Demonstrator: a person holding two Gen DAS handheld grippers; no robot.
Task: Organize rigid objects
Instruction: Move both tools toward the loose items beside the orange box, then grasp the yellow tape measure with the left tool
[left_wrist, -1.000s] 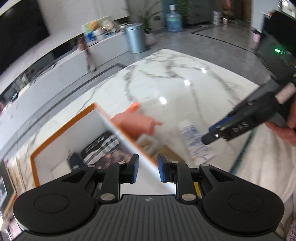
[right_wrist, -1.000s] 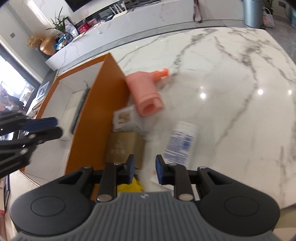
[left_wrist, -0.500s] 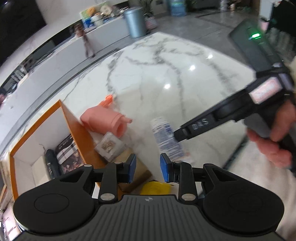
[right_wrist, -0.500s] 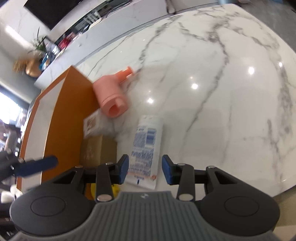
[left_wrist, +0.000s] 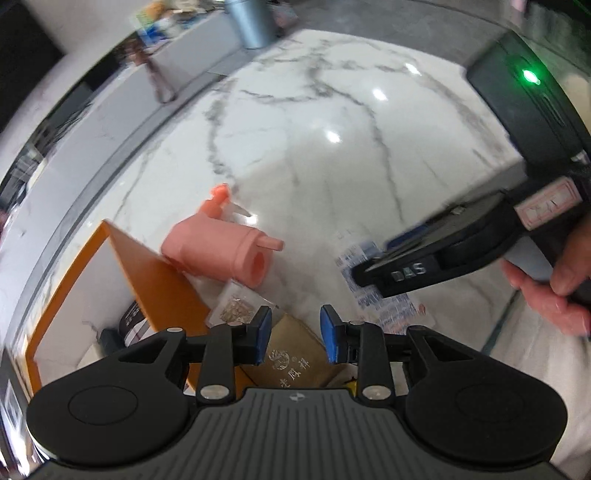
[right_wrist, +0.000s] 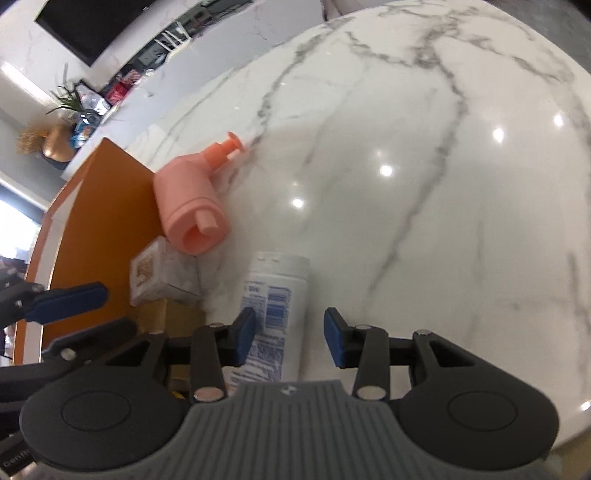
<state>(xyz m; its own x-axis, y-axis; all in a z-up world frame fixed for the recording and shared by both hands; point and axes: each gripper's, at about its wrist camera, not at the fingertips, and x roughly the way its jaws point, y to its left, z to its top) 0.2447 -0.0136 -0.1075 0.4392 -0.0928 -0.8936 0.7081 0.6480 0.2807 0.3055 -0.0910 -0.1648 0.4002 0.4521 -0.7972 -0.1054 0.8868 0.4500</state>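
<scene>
On a white marble table (right_wrist: 406, 155) veined in grey, an orange-walled box (left_wrist: 162, 280) with a white interior stands at the near left edge, a few dark items already inside. A pink pump bottle (right_wrist: 188, 199) lies on its side against the box's outer wall, with a clear packet of small brown pieces (left_wrist: 236, 308) and a brown carton (left_wrist: 291, 354) just beside it. A white bottle with a blue-printed label (right_wrist: 273, 295) lies flat on the marble a little apart from these. The right gripper (right_wrist: 289, 336) hangs low over that bottle, its jaws partly open and empty, the bottle's lower body between them, no pad seen pressing on it. The left gripper (left_wrist: 295, 334), its jaws having just been opening, hovers empty above the brown carton. By the look of it, the pick-up stage is in hand: the right jaws need to settle around the white bottle and close before it can go to the box.
</scene>
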